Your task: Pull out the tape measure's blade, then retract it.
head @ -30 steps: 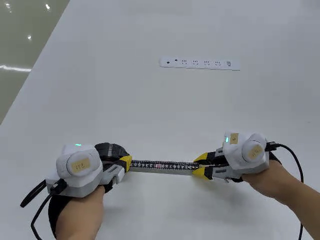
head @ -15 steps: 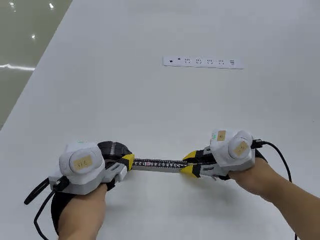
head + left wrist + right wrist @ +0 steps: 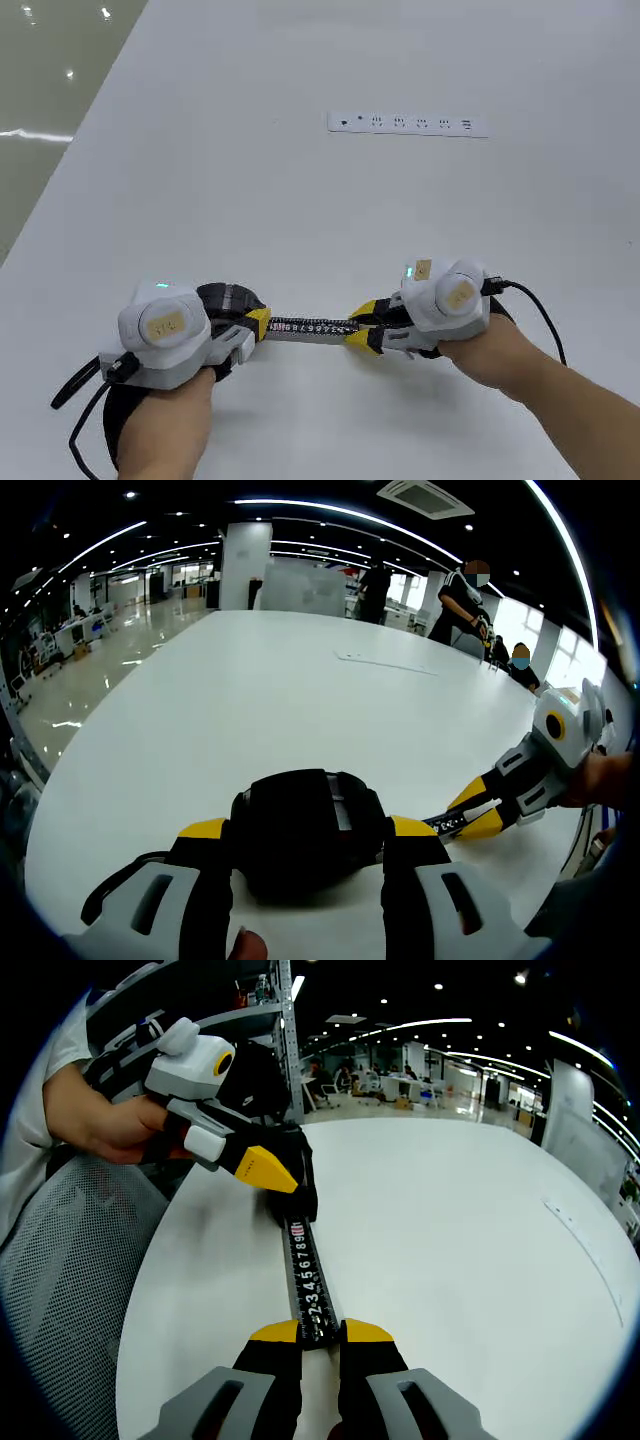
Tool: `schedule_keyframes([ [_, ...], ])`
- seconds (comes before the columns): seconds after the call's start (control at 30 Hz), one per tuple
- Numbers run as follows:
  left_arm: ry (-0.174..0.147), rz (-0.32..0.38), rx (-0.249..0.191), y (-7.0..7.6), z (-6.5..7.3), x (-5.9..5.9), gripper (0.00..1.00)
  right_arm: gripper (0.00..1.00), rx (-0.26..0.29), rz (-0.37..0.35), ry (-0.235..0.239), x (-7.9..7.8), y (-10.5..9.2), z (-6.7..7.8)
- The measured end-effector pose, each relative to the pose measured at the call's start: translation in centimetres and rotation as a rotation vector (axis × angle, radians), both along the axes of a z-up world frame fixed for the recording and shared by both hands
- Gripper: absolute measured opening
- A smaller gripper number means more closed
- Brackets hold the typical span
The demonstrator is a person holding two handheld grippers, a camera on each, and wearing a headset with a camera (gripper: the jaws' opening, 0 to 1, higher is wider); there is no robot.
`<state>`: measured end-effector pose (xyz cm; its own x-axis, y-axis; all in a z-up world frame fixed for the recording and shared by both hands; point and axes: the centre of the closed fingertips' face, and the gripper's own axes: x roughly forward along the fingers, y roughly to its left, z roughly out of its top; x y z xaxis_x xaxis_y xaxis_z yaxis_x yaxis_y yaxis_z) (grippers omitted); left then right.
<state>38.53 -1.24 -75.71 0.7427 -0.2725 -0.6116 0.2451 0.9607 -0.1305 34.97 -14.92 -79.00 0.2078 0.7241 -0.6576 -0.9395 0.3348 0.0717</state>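
A black tape measure case (image 3: 229, 302) (image 3: 305, 827) rests on the white table, and my left gripper (image 3: 250, 324) (image 3: 305, 830) is shut around it. The case (image 3: 283, 1180) also sits at the far end of the blade in the right gripper view. Its blade (image 3: 308, 328) (image 3: 308, 1285) runs to the right, a short printed length showing. My right gripper (image 3: 360, 325) (image 3: 320, 1332) is shut on the blade's free end. From the right side of the left gripper view, the right gripper (image 3: 470, 815) reaches in, holding the blade (image 3: 446, 823).
A white power strip (image 3: 407, 124) (image 3: 385, 663) lies flat farther back on the table (image 3: 300, 200). Black cables trail from both grippers toward the near edge. A mesh chair (image 3: 70, 1290) stands beside the table. People stand beyond the far end.
My right gripper has moved left toward the case with the blade end in it, so the exposed blade is shorter. The left gripper and case have held still.
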Motion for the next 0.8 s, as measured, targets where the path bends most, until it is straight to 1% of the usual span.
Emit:
schedule_keyframes([
  [0.13,0.001,0.004,-0.005,0.0,0.0,0.0,0.55,0.09,0.009,-0.001,0.0,0.3,0.4,0.0],
  [0.2,0.003,0.007,-0.01,0.0,0.0,0.0,0.55,0.09,0.007,0.002,-0.015,0.4,0.7,0.0],
  [0.23,0.003,0.006,-0.01,0.0,0.0,0.0,0.55,0.09,0.013,0.001,-0.014,0.4,0.8,0.0],
  [0.27,0.002,0.005,-0.011,0.0,0.0,0.0,0.55,0.09,0.022,0.003,-0.015,0.4,1.1,0.0],
  [0.33,0.003,0.007,-0.013,0.0,0.0,0.0,0.55,0.09,0.025,0.0,-0.015,0.5,1.5,0.0],
  [0.37,0.002,0.002,-0.007,0.0,0.0,0.0,0.55,0.09,0.028,0.003,-0.014,0.5,1.9,0.0],
  [0.5,0.004,0.005,-0.014,0.0,0.0,0.0,0.55,0.09,0.037,0.0,-0.01,0.7,2.7,0.0],
  [0.57,0.003,0.005,-0.013,0.0,0.0,0.0,0.55,0.09,0.037,0.004,-0.02,0.8,3.2,0.1],
  [0.7,0.004,0.009,-0.018,0.1,0.0,0.0,0.55,0.09,0.05,0.002,-0.011,1.1,3.9,0.1],
  [0.8,0.005,0.008,-0.019,0.1,0.0,0.0,0.55,0.09,0.053,0.009,-0.014,1.1,4.6,0.1],
])
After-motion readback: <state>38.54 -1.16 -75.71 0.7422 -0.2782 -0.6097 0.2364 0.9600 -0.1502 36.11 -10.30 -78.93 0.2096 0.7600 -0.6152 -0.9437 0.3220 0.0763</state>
